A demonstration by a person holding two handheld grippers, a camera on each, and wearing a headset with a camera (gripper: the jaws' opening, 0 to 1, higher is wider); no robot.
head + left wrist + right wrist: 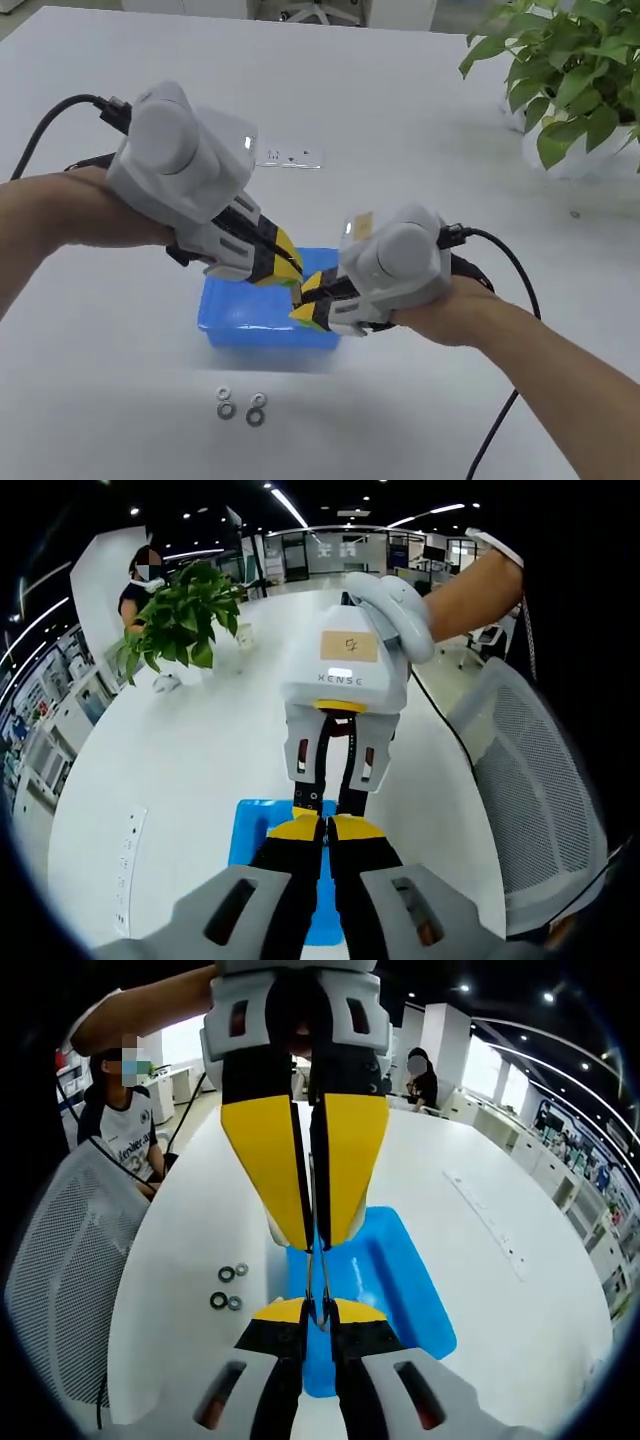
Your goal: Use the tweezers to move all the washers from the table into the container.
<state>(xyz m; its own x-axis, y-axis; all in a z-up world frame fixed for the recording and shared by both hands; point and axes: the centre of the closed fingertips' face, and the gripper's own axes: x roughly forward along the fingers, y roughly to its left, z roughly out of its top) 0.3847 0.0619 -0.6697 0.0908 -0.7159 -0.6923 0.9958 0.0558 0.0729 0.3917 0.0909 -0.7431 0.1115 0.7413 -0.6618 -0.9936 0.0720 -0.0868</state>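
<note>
Left claw (290, 268) and right claw (305, 300) both grip tweezers (318, 1285) over container (235, 315); washers (241, 405) nearby.

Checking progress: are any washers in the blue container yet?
Looks empty: the blue container's visible floor is bare, and four washers lie on the table outside it. Part of its floor is hidden.

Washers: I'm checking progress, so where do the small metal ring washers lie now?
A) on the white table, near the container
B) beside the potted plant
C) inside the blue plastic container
A: the small metal ring washers lie on the white table, just outside the blue plastic container.
</note>
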